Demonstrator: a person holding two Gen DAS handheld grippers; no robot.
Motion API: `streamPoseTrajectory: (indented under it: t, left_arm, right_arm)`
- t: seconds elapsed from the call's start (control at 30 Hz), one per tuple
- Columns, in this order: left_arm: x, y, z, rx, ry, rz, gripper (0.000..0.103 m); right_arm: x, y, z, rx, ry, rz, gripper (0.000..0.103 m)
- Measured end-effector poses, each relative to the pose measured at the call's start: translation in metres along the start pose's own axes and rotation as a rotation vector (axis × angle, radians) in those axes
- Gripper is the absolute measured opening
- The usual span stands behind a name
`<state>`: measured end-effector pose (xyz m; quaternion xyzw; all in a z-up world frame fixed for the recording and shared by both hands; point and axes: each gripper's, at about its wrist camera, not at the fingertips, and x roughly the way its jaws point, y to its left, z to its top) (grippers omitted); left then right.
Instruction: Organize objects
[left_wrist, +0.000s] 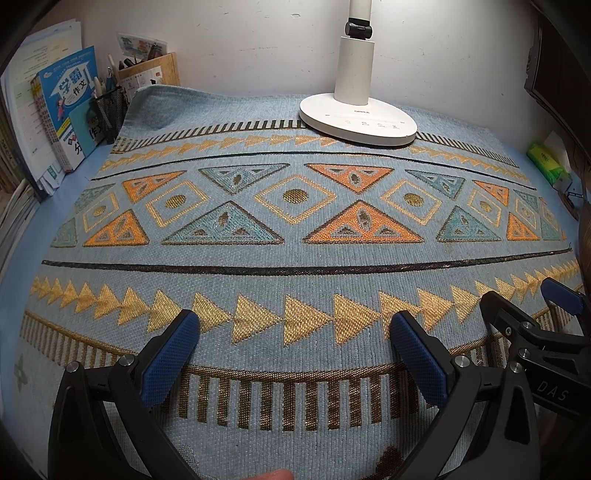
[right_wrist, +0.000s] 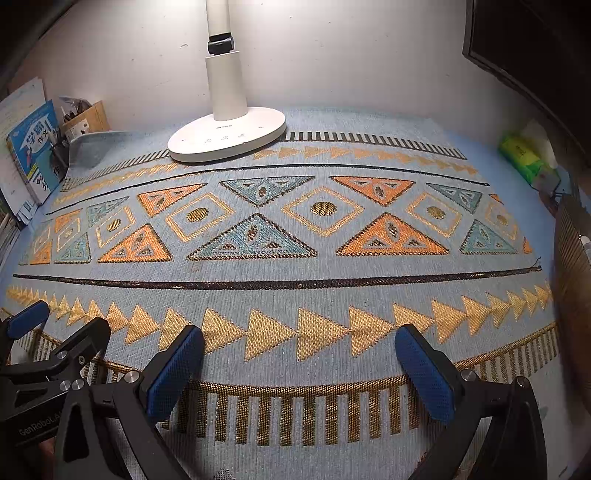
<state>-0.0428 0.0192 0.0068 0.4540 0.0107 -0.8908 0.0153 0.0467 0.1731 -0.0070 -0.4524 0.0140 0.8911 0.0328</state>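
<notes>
In the left wrist view the left gripper (left_wrist: 295, 350) hangs low over the near edge of the pale blue woven mat with orange and gold triangles (left_wrist: 295, 258), its blue-padded jaws spread wide and holding nothing. Just to its right is the right gripper (left_wrist: 517, 314), also parted. No loose object lies on the mat; what could be organized stands at the edges: the blue-covered books (left_wrist: 66, 110) and black mesh pen holder (left_wrist: 110, 110) far left, and the green tissue pack (left_wrist: 546, 162) far right. The white round-based desk lamp (left_wrist: 358, 118) stands upright at the far side. In the right wrist view the right gripper (right_wrist: 299, 362) is equally wide and empty; the mat's long axis runs left to right, and its far left corner (right_wrist: 88, 147) curls up. A good start, I judge, is pressing that corner flat, keeping clear of the lamp.
</notes>
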Motion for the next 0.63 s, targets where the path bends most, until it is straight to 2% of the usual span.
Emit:
streamPoseTrajectory:
  t: [0.63]
  left_arm:
    - [0.0013,0.0001,0.0009,0.010,-0.002,-0.005,0.103]
  right_arm:
    - [0.0000,0.0000,-0.0003,0.000,0.000,0.000,0.103]
